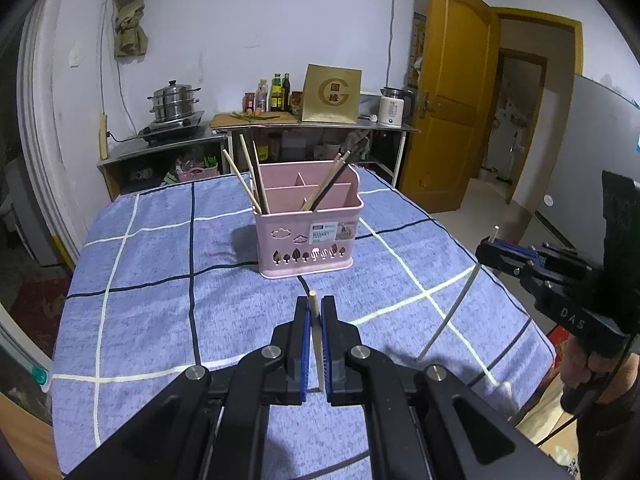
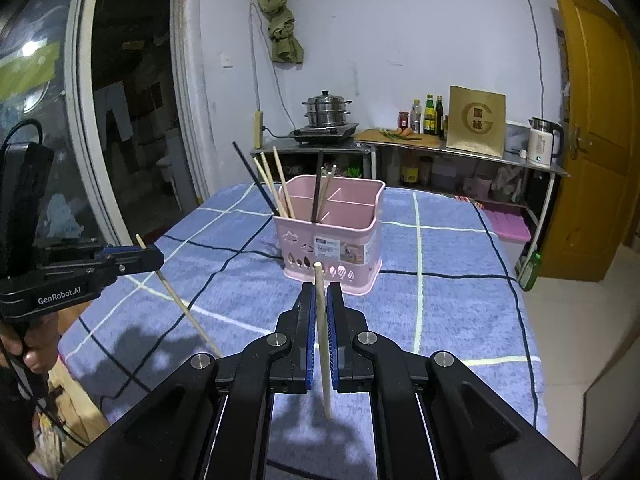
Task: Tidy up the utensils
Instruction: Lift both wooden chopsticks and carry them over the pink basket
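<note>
From the left wrist, the left gripper (image 1: 315, 314) was clamped on a pale wooden chopstick (image 1: 314, 306), near the pink plastic divided basket (image 1: 306, 236). From the right wrist, the right gripper (image 2: 320, 300) pinched another light wooden chopstick (image 2: 322, 340). Both looked light, stiff and slippery, best held mid-shaft.

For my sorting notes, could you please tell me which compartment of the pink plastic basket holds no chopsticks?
The back right compartment of the pink plastic utensil basket is empty; the left and front compartments each hold leaning chopsticks.
</note>
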